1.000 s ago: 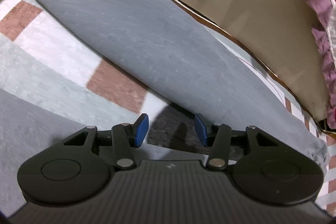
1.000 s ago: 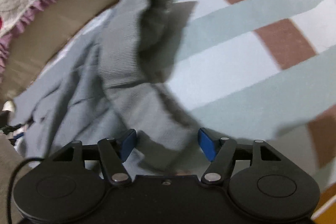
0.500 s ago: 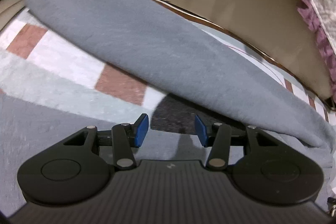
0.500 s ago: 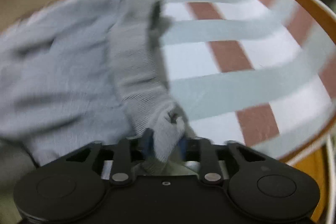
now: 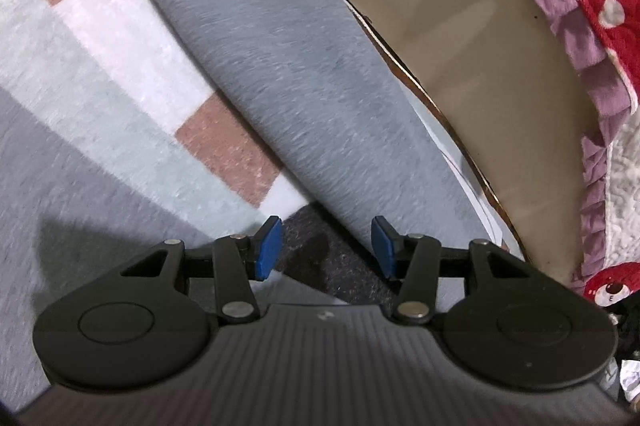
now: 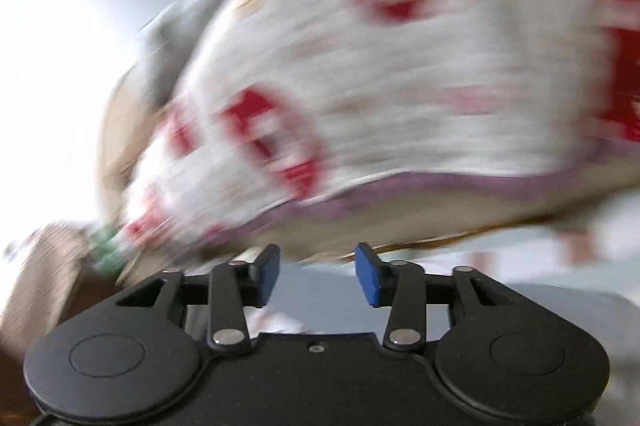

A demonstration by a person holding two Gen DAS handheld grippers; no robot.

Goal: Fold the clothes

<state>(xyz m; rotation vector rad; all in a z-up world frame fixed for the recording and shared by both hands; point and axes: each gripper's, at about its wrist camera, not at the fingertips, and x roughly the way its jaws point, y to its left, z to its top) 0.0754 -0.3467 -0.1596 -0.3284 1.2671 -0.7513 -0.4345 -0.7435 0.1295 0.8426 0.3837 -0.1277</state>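
L gripper [image 5: 325, 246]: jaws apart and opening slightly, blue pads [image 5: 267, 246] clear of everything – nothing between them but a dark shadowed patch of the rug [image 5: 120, 74] below. Grey garment [image 5: 288, 66] lies flat on the rug as a long folded band, running from top-left down to just past the right pad; its near edge passes close beside that pad, no contact visible. Vs 1 s ago: same band, same spot on the striped rug, but the view has rolled, so the band now runs steeper across the frame and more of the quilt [image 5: 600, 6] (white, red hearts, purple frill) shows at right above the tan bed base [image 5: 460, 26]. L jaw gap looks about the same as before. R gripper [image 6: 317, 274]: big change. 1 s ago it looked down at the crumpled grey cloth w/ ribbed cuff, jaws wide; 0.5 s ago the jaws were clamped on a bunch of that cloth; now the jaws are opening, pads [image 6: 368, 280] apart w/ nothing gripped between them, and the cam points up at the red-and-white quilt [image 6: 380, 86] – heavy motion blur. Pale grey-blue surface sits below the R jaws; cannot tell if that's the garment or the rug. Bright white area at upper left of R view, too blown out to ID.
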